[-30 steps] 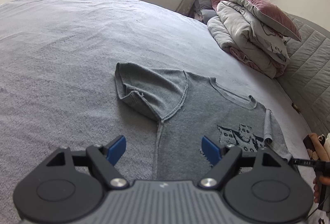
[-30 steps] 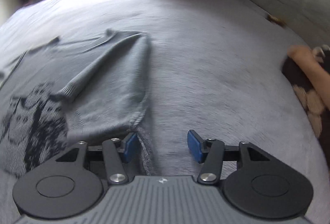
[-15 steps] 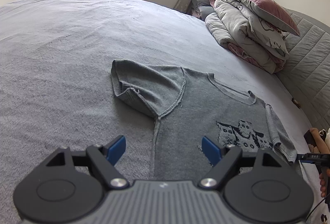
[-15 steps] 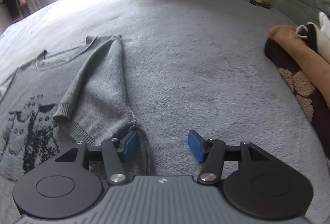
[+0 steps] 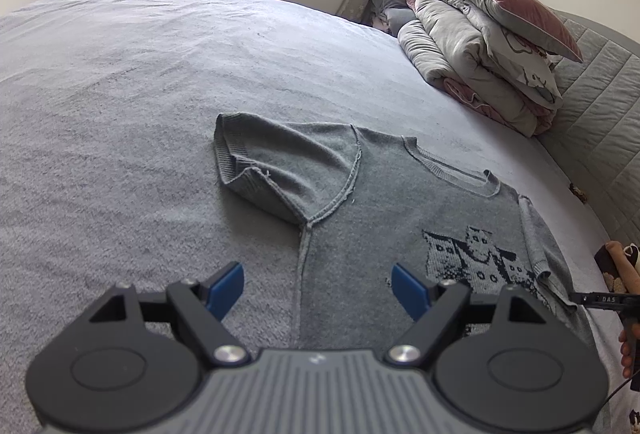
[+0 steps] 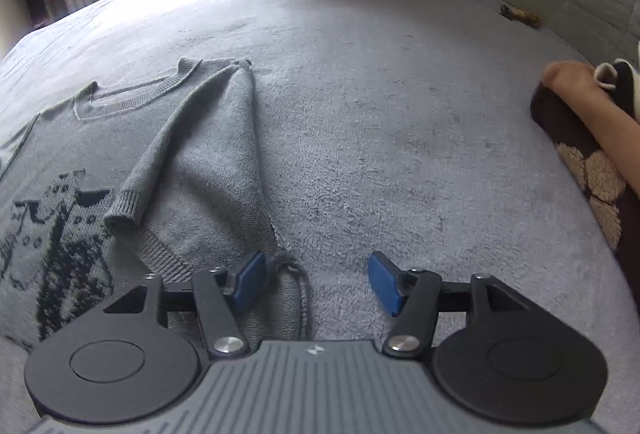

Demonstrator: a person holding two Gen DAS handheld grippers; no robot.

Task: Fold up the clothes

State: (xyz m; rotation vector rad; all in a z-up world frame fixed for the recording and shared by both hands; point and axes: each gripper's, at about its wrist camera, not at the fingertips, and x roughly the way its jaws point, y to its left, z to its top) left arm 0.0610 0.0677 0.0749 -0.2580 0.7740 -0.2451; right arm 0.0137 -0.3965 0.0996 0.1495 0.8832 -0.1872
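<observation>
I had the grey knitted short-sleeved sweater with a dark building pattern on its chest [image 5: 384, 202] lying flat on the grey fleecy bedspread [image 5: 120, 82]. My left gripper [image 5: 318, 284] was spread wide and held nothing; its blue pads straddled the sweater's side seam, low above the cloth. One sleeve [image 5: 276, 166] stuck out to the side with its cuff partly turned under. My right gripper [image 6: 316, 282] was likewise released and empty, its left blue pad just over the sweater's ribbed hem edge, the other pad over bare bedspread. The other sleeve [image 6: 160, 150] lay folded inward across the body. A pile of folded grey and pink quilts topped by a mauve pillow [image 5: 488, 46] sat well apart by the quilted headboard [image 5: 600, 106].
</observation>
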